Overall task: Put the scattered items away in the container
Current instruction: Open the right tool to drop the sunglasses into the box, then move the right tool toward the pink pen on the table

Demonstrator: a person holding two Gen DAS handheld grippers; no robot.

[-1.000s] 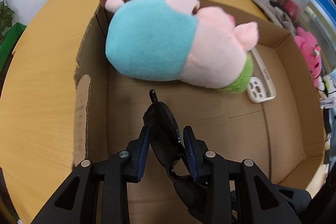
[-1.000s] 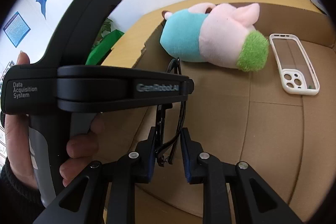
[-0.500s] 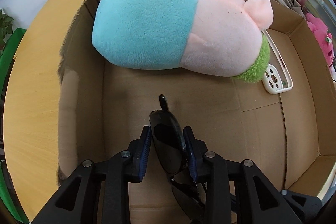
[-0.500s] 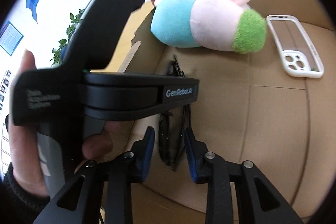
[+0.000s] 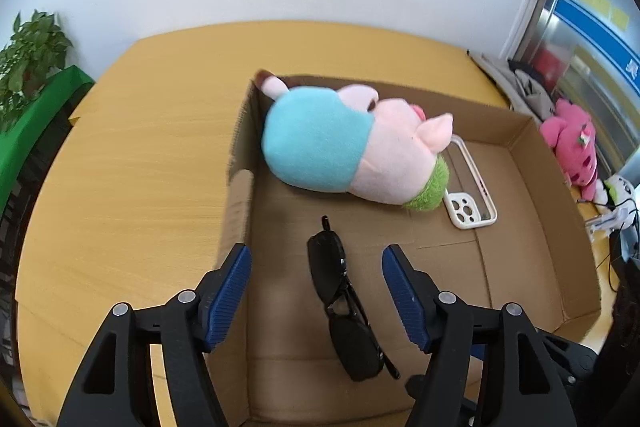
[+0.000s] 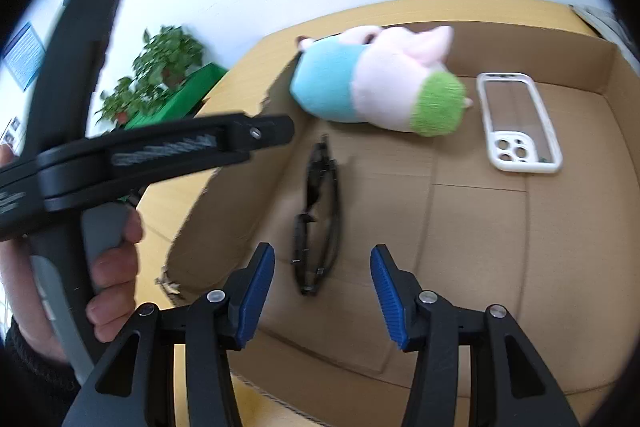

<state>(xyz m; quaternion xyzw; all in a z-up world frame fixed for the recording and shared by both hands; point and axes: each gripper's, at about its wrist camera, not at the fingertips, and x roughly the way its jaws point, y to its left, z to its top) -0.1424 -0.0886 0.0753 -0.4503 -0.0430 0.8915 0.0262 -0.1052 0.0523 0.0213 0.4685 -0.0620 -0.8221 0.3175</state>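
Sunglasses (image 5: 345, 301) flat on box (image 5: 532, 227) floor near the plush pig (image 5: 352, 147), released. Left gripper (image 5: 316, 291) and right gripper (image 6: 322, 289) angled down above them, jaws opening, nothing pinched; half a second ago both were closer in.

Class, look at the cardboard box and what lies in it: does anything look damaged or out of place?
Yes. The box has a torn, ragged left wall. The sunglasses, plush pig and phone case lie inside, undamaged.
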